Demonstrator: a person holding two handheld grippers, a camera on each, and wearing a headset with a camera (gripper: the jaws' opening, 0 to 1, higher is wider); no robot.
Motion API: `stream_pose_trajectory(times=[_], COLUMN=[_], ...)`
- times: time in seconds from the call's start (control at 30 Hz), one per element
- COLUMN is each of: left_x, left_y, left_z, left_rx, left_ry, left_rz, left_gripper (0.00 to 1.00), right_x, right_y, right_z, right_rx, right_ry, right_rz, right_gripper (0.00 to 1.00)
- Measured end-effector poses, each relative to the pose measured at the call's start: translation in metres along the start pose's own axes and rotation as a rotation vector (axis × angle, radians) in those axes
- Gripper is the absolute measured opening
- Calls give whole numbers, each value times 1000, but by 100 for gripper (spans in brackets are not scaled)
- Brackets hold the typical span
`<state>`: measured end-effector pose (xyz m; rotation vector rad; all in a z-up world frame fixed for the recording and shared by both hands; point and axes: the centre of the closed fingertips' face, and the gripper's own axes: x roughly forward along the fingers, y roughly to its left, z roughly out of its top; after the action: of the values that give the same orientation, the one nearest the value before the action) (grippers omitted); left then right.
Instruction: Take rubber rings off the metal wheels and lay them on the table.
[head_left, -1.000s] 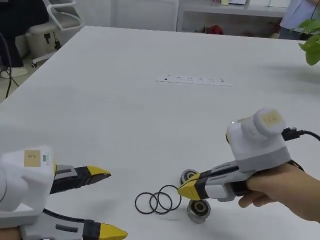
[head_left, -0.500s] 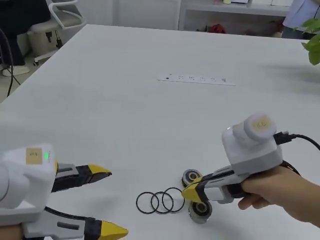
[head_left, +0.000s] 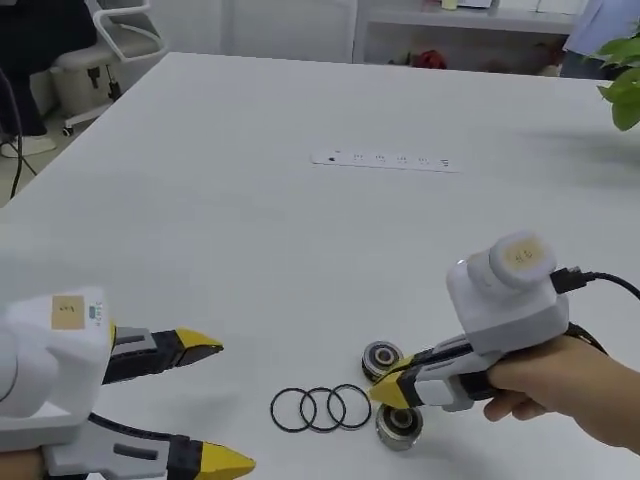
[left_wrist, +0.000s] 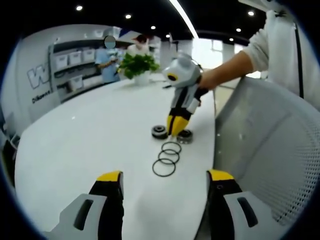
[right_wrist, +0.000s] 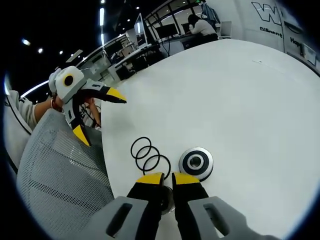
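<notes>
1. 3 rings (head_left: 335, 407) lie flat on the table (head_left: 250, 230) in a row. Each overlaps its neighbour, close to the near edge in front of you.
2. 2 wheels sit just R of the row. The far wheel (head_left: 381, 357) lies flat, hub up. The near wheel (head_left: 398, 424) is partly under the tips of your R gripper (head_left: 385, 392). Can't tell if either wheel carries a ring.
3. R gripper: tips sit over the gap between the wheels, just beside the rightmost ring. Jaws are narrow, tips almost together, w/ nothing seen between them.
4. L gripper (head_left: 225, 405): jaws wide, holding nothing. It's at near L, apart from the rings and aimed toward them.
5. Further out, a power strip (head_left: 386, 160) lies flat mid-table, well apart from the work. A plant (head_left: 625, 80) is at the far R edge, and a chair (head_left: 110, 50) stands past the far L corner.
</notes>
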<state>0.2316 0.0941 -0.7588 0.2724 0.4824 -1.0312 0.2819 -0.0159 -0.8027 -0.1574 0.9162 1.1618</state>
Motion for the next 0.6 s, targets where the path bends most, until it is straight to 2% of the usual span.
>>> stream_pose_trajectory(times=[0.23, 0.6], left_x=[2, 5], left_y=[1, 7], left_z=[3, 22], left_rx=[26, 64], left_ry=[13, 0], left_rz=[-16, -32], left_gripper=[68, 68], right_x=[-12, -27], right_y=[-5, -16], right_z=[-3, -7], right_rx=[-18, 15], right_ry=[-7, -40], right_rz=[-14, -55], right_gripper=[6, 7])
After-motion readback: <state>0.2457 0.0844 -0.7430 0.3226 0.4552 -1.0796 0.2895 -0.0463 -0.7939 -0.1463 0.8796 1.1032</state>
